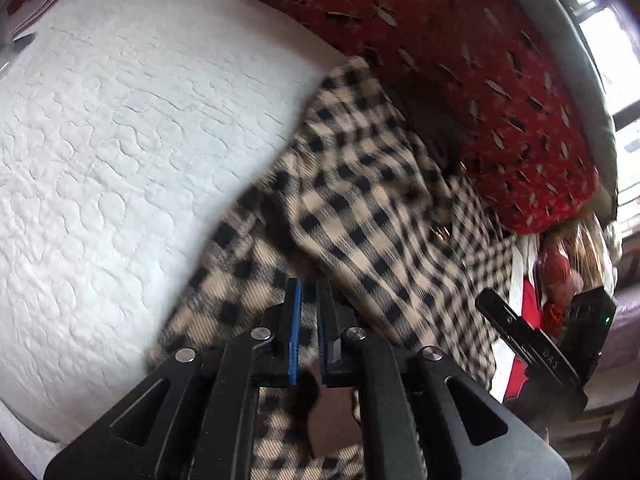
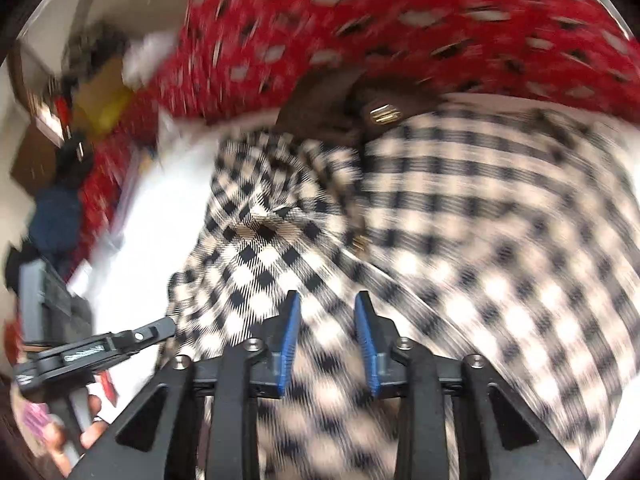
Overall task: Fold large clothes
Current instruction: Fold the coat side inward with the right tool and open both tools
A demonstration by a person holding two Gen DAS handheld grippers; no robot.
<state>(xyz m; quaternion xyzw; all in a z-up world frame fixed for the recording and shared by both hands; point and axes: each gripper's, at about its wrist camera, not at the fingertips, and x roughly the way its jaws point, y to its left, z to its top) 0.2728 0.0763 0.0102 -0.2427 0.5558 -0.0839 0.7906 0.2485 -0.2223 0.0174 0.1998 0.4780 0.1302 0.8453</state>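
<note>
- Here, I am holding my left gripper (image 1: pixel 309 304) low in the centre of the left wrist view, its blue-padded jaws standing a narrow slit apart; whether cloth is pinched between them I cannot tell.
- The checked garment (image 1: pixel 360 208), black and cream, is lying rumpled across the centre of that frame, on the white quilted bedcover (image 1: pixel 120 140) filling the left.
- A red patterned blanket (image 1: pixel 480 60) is crossing the upper right.
- In the blurred right wrist view, my right gripper (image 2: pixel 327 320) is hovering over the checked cloth, jaws parted, nothing between them.
- The left gripper is showing at lower left there.
</note>
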